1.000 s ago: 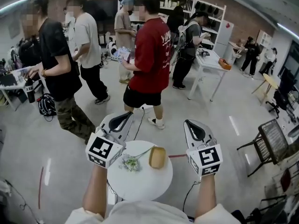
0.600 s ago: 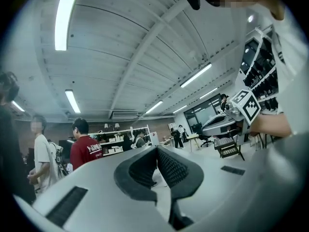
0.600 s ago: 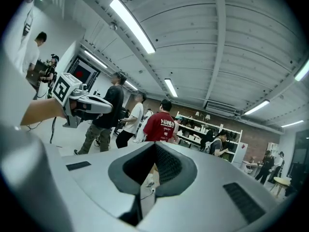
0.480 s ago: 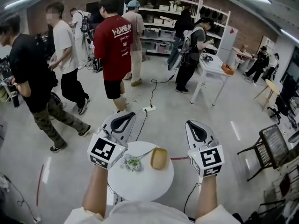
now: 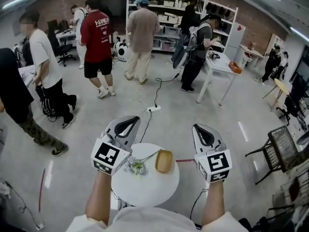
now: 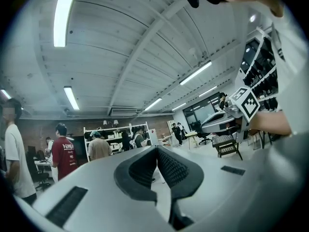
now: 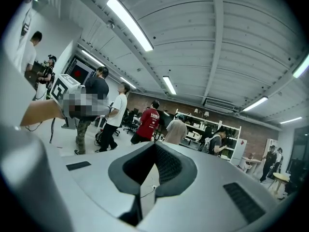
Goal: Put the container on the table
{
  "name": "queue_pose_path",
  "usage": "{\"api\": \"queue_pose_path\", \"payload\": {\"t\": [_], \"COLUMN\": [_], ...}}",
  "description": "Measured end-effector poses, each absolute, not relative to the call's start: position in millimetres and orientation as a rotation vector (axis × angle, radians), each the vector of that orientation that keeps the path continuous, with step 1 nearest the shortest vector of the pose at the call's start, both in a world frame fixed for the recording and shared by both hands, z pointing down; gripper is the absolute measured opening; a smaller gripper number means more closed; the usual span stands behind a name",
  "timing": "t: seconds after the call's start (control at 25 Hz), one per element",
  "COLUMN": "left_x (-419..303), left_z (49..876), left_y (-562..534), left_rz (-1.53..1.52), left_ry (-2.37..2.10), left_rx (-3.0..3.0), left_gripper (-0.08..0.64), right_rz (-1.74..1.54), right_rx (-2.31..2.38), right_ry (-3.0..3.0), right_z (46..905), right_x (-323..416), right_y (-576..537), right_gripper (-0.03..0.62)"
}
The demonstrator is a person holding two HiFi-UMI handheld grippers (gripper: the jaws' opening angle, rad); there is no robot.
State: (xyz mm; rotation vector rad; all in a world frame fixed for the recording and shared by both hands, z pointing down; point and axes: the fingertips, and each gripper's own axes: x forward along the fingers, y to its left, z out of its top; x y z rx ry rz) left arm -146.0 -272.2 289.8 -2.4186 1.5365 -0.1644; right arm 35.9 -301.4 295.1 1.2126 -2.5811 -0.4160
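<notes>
Tan oval container (image 5: pixel 163 161) sits on the small round white table (image 5: pixel 145 190) beside a flower sprig (image 5: pixel 135 167). I see my left gripper (image 5: pixel 126 124) and right gripper (image 5: pixel 202 133) flanking it, jaws pressed together, empty.

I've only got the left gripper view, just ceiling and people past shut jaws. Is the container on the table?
Observer: Yes, the head view shows the tan container sitting on the round white table.
Operator: Anything else on it?
Observer: A small flower sprig, left of the container.
Operator: And the right gripper?
Observer: Its own view shows its jaws together, nothing between them.
</notes>
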Motion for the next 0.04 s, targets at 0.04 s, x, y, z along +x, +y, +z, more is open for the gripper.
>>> {"api": "queue_pose_path", "payload": {"t": [0.04], "left_x": [-145.2], "left_z": [293.5], "left_y": [-272.4], "left_rz": [-0.167], "left_ry": [1.535], "left_rx": [-2.420], "left_gripper": [0.020], "right_rz": [-0.413], "right_rx": [1.213], "right_ry": [-2.581], "right_z": [298.8], "right_x": [36.5], "right_y": [-301.8], "right_gripper": [0.012]}}
